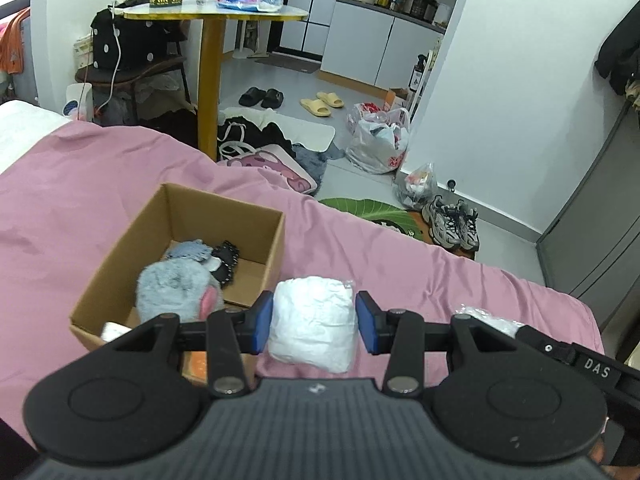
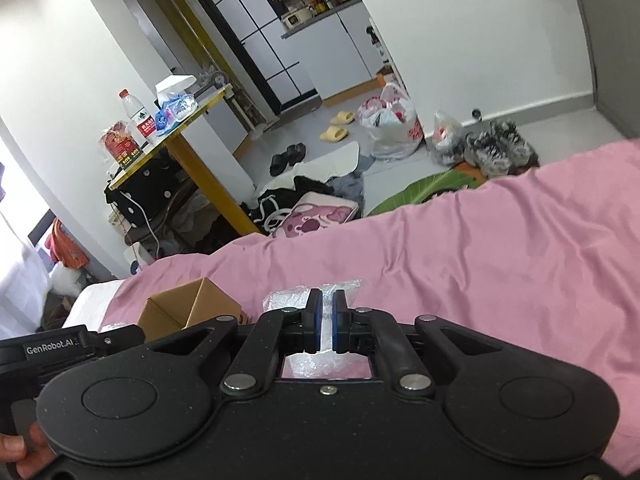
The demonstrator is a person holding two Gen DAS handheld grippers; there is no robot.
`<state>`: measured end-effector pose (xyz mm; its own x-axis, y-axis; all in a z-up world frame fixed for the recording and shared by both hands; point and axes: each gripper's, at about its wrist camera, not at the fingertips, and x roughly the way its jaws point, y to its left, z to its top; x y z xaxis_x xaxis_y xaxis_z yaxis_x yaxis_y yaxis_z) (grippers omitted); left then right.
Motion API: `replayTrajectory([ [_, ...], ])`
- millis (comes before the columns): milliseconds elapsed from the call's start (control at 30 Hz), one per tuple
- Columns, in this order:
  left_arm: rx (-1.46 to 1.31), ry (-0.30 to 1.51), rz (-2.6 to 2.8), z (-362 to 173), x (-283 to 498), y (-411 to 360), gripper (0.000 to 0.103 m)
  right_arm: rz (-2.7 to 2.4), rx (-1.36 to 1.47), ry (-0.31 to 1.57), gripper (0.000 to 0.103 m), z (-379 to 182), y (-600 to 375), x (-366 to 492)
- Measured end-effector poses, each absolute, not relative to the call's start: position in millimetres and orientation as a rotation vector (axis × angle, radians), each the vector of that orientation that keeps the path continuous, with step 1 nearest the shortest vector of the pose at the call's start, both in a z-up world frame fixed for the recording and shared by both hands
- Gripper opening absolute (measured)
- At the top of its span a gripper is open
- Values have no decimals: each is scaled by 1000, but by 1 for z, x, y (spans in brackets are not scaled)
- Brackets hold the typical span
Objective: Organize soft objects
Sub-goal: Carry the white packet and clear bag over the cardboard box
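In the left wrist view my left gripper [image 1: 314, 322] is shut on a white soft bundle [image 1: 312, 324] wrapped in clear plastic, held over the pink bedspread [image 1: 400, 256] just right of an open cardboard box [image 1: 132, 248]. The box holds a grey plush toy [image 1: 176, 286] and a dark beaded item [image 1: 227, 262]. In the right wrist view my right gripper [image 2: 327, 318] is shut on a clear plastic-wrapped soft packet [image 2: 288, 300] lying on the bedspread [image 2: 480, 260], to the right of the box [image 2: 188, 308]. The right gripper's body also shows in the left wrist view [image 1: 580, 360].
A yellow round table [image 1: 212, 16] with a bottle and tissues stands beyond the bed. The floor holds slippers [image 1: 320, 102], plastic bags [image 1: 380, 136], sneakers [image 1: 454, 222] and clothes. A grey cabinet [image 1: 600, 216] stands at the right.
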<state>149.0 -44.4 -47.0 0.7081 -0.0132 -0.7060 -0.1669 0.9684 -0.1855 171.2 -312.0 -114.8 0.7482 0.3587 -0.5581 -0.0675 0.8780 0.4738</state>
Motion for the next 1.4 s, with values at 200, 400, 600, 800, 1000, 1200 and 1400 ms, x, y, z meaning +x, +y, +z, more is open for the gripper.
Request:
replayTrajectory([
  [200, -236, 750, 67, -36, 132, -33, 43, 224, 455, 659, 5, -102, -309, 155],
  [400, -219, 732, 52, -31, 123, -24, 43, 205, 449, 625, 5, -88, -302, 141],
  [600, -235, 715, 54, -23, 116, -8, 43, 207, 445, 595, 5, -76, -296, 133],
  [800, -232, 693, 50, -14, 114, 13, 43, 231, 440, 575, 5, -69, -288, 129],
  [1000, -264, 684, 71, -16, 119, 37, 43, 251, 427, 569, 5, -63, -277, 128],
  [1200, -278, 694, 78, -24, 131, 47, 43, 290, 461, 588, 5, -58, -269, 133],
  [1400, -304, 718, 69, -37, 147, 49, 43, 303, 432, 598, 5, -56, -252, 137],
])
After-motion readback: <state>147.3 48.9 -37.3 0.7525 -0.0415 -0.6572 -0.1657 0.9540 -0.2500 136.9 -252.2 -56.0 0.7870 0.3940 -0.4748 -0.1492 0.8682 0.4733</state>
